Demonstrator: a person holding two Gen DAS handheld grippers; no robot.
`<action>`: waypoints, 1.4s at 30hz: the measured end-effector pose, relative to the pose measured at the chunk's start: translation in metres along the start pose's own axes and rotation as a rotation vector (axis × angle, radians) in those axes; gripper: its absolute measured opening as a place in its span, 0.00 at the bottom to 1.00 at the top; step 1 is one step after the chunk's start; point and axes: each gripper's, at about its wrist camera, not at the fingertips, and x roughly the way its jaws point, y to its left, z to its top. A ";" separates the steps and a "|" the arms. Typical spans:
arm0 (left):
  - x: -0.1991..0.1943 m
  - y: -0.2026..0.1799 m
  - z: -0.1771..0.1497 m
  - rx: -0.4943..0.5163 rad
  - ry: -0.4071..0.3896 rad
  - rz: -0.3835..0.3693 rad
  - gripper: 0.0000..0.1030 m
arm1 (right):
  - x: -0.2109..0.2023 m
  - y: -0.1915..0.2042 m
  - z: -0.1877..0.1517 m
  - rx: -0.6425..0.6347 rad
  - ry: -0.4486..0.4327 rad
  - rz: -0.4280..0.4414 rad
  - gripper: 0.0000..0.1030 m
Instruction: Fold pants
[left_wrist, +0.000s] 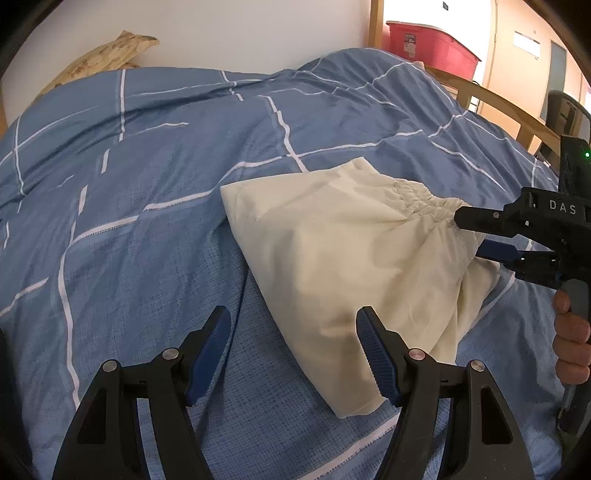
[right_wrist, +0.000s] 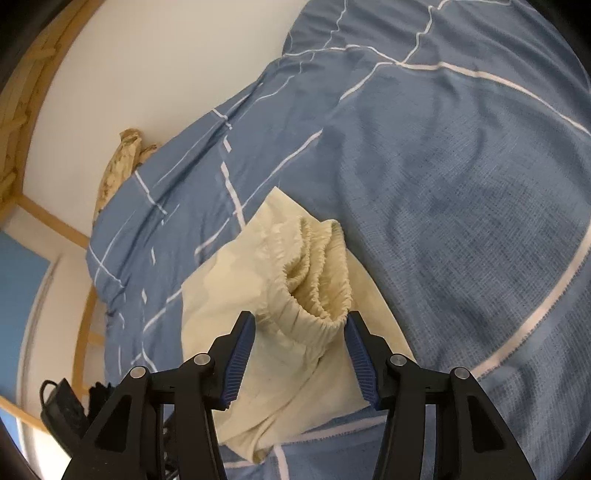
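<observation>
Both grippers wide: right gripper (right_wrist: 300, 343) straddles pants (left_wrist: 343, 266) waistband (right_wrist: 314, 291), left gripper (left_wrist: 293, 347) beside folded edge.

We see the cream-coloured cotton pants (left_wrist: 332, 258) lying folded into a compact bundle on the bed, their fabric soft and lightly creased. Their gathered elastic waistband (right_wrist: 314, 273) is raised off the folded layers and gapes open in ruffled loops at one end.

A blue duvet (left_wrist: 147, 177) with white lines, a red storage bin (left_wrist: 432, 46) behind the wooden bed frame (left_wrist: 509, 114)
</observation>
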 end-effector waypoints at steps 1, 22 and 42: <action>0.000 -0.001 0.000 0.002 0.000 -0.001 0.67 | 0.000 0.000 0.000 -0.010 -0.011 0.006 0.40; -0.024 0.017 0.004 -0.061 -0.065 0.067 0.71 | -0.031 0.013 -0.008 -0.198 -0.206 -0.272 0.59; -0.024 0.021 0.008 -0.120 -0.119 0.097 0.80 | -0.037 -0.029 -0.081 0.191 -0.331 0.023 0.79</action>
